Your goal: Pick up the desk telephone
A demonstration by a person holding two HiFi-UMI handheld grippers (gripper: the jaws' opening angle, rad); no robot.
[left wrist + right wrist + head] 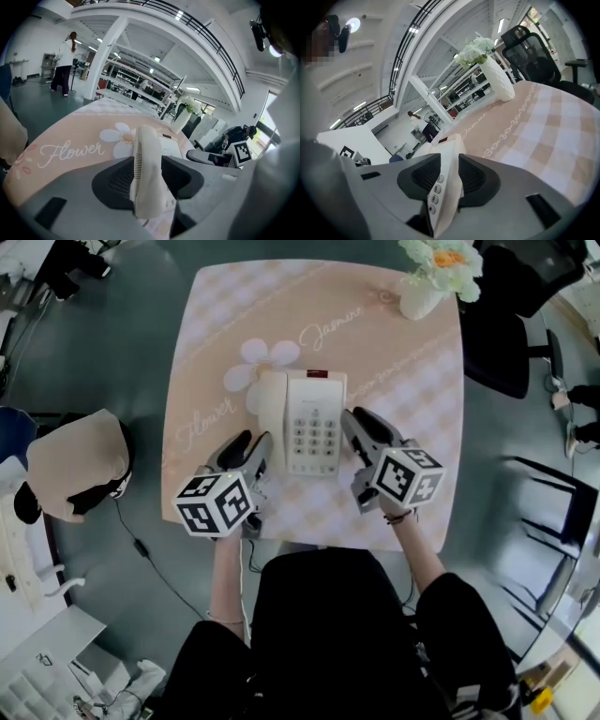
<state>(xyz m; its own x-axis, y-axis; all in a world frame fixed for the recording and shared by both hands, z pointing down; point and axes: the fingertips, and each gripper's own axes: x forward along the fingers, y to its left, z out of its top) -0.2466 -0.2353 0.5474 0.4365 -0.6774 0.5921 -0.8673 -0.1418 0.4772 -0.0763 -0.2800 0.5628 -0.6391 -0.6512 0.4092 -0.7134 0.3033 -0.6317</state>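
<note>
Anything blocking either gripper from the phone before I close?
Nothing visible. The left gripper straddles the handset, the right gripper the phone's keypad edge; the vase stands far off at the table's corner.

Cream desk telephone (302, 423); lies flat at middle of desk (412, 381); handset (272, 418) cradled along left side; keypad (315, 435) faces up.

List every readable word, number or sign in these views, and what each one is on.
"Flower": cursive print on the tablecloth, near left side.
"Jasmine": cursive print on the same tablecloth, far right side.
"6", "9", "#": keys of the telephone.
Too small or blurred to read: the faint print above the keypad and the small script line on the tablecloth.
</note>
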